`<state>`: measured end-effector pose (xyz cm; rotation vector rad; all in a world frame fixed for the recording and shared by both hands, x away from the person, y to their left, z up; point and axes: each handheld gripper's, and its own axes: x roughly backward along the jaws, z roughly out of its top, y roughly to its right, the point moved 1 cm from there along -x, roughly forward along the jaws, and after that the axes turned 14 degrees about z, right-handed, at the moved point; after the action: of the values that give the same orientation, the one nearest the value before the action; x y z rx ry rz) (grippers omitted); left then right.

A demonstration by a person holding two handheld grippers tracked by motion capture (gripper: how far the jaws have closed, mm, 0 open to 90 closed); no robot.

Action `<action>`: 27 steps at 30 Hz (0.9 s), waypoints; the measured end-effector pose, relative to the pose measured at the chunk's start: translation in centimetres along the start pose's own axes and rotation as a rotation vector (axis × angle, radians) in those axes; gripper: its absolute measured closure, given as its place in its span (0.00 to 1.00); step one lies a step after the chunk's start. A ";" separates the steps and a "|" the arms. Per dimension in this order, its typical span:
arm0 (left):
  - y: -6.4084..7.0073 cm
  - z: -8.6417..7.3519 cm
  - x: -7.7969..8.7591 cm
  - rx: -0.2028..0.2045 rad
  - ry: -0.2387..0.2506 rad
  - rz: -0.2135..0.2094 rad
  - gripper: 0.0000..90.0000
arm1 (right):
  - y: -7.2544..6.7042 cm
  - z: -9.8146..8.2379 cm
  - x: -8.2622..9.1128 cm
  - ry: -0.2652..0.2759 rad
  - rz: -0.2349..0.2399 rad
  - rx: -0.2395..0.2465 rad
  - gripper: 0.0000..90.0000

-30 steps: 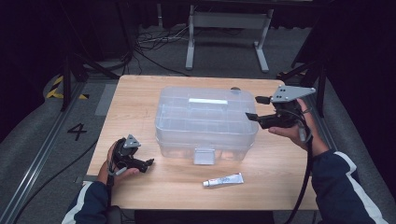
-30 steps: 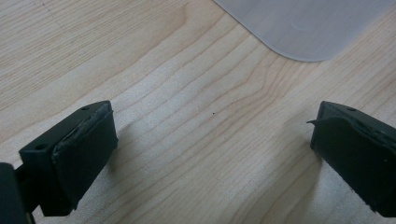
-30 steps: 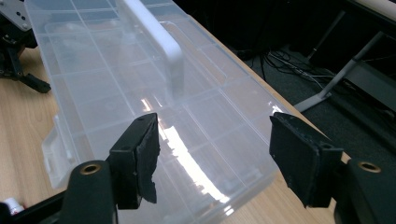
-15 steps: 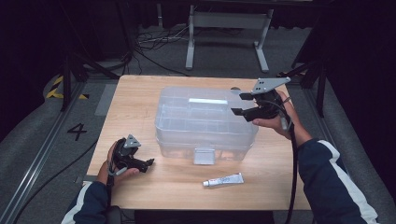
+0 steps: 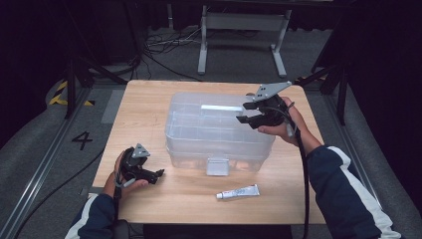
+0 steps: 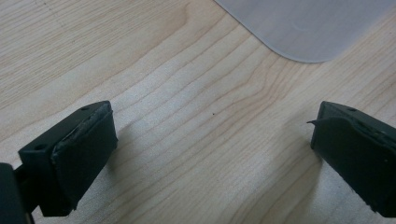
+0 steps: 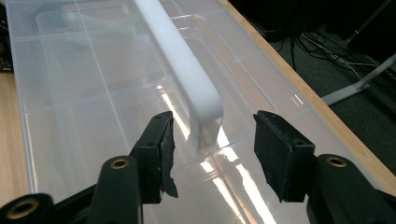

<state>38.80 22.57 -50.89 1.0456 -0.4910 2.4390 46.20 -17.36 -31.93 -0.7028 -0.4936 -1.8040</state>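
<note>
Right gripper view: handle runs lengthwise away from right gripper, whose closing jaws straddle its end untouched; left gripper spread.

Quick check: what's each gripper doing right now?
Left gripper: open, empty, low over the table.
Right gripper: open, has just been closing, the box handle end between its jaws, not yet gripped.
</note>
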 end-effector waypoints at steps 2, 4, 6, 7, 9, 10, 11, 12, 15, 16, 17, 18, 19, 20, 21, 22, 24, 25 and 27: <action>0.0 0.0 0.0 0.001 -0.001 0.001 0.01 | 0.1 0.2 -0.3 -0.004 -0.006 -0.004 0.59; 0.0 0.0 0.0 0.000 -0.001 0.000 0.01 | 0.2 0.3 -0.4 -0.006 -0.005 -0.005 0.64; 0.0 0.0 0.0 0.000 -0.001 0.000 0.01 | 0.3 0.4 -0.6 -0.010 -0.015 -0.010 0.66; 0.0 0.0 0.0 0.001 -0.001 0.001 0.01 | 0.4 0.5 -0.7 -0.012 -0.005 -0.013 0.70; 0.0 0.0 0.0 0.002 -0.001 0.002 0.01 | 0.3 0.7 -0.9 -0.015 -0.003 -0.012 0.71; 0.1 0.0 0.0 0.005 -0.001 0.003 0.01 | 0.3 0.7 -1.0 -0.017 -0.003 -0.008 0.73; 0.0 0.0 0.0 0.003 -0.002 0.001 0.01 | 0.3 0.8 -1.0 -0.020 -0.002 -0.003 0.76; 0.0 0.0 0.0 0.002 -0.003 0.000 0.01 | 0.2 0.9 -1.1 -0.021 -0.004 -0.002 0.78; 0.0 0.0 0.0 0.000 -0.001 -0.006 0.02 | 0.0 1.2 -1.1 -0.019 -0.016 0.017 0.82; 0.1 0.1 0.0 0.004 -0.002 -0.008 0.02 | 0.0 1.3 -1.1 -0.024 -0.021 0.025 0.82; 0.1 0.1 0.0 0.001 -0.003 -0.011 0.02 | 0.0 1.4 -1.1 -0.023 -0.021 0.019 0.82; 0.1 0.1 0.1 -0.005 -0.003 -0.013 0.03 | 0.1 1.4 -1.1 -0.021 -0.018 0.014 0.82; 0.1 0.1 0.1 -0.008 -0.004 -0.014 0.04 | 0.1 1.4 -1.1 -0.020 -0.016 0.013 0.82; 0.1 0.2 0.1 -0.012 -0.004 -0.014 0.05 | 0.1 1.4 -1.1 -0.023 -0.013 0.014 0.82; 0.0 0.2 0.2 -0.021 -0.005 -0.020 0.06 | 0.2 1.5 -1.1 -0.026 -0.012 0.011 0.82; 0.0 0.3 0.3 -0.021 0.000 -0.021 0.09 | 0.2 1.5 -1.0 -0.029 -0.010 0.009 0.82; 0.0 0.4 0.4 -0.028 0.011 -0.026 0.22 | 0.3 1.7 -1.0 -0.035 -0.012 0.007 0.82; 0.0 0.5 0.4 -0.030 0.012 -0.025 0.23 | 0.3 1.7 -1.0 -0.034 -0.012 0.007 0.82; 0.0 0.7 0.6 -0.044 0.020 -0.024 0.25 | 0.5 1.8 -0.9 -0.026 -0.012 -0.005 0.82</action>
<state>38.78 22.40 -49.99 1.0032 -0.5199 2.4040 47.30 -15.76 -31.17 -0.7290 -0.5117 -1.8097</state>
